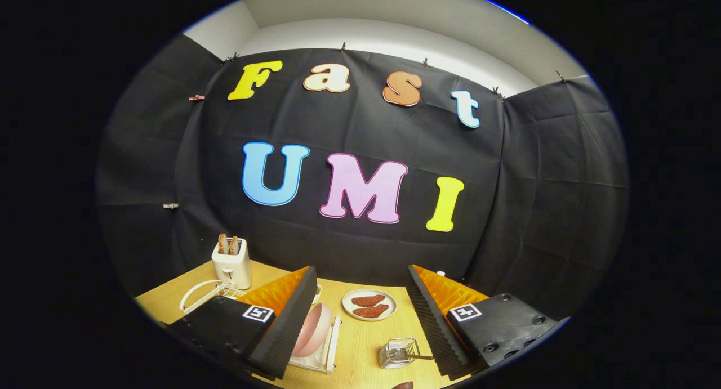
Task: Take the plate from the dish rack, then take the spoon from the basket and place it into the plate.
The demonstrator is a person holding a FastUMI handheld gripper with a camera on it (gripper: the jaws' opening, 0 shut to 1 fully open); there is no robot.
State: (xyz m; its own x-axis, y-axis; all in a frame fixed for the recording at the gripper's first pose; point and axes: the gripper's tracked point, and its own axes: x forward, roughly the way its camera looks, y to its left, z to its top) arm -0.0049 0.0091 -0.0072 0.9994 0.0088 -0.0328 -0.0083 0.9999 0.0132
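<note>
My gripper hangs open above the wooden table, with nothing between its fingers. A pink plate stands on edge in a white dish rack, just beside the left finger and partly hidden by it. A small wire basket sits close to the right finger; a dark spoon handle sticks out of it toward that finger.
A white toaster with two bread slices stands at the back left, a white wire rack in front of it. A small white plate with two reddish-brown pieces lies beyond the fingers. A dark rounded object peeks in near me.
</note>
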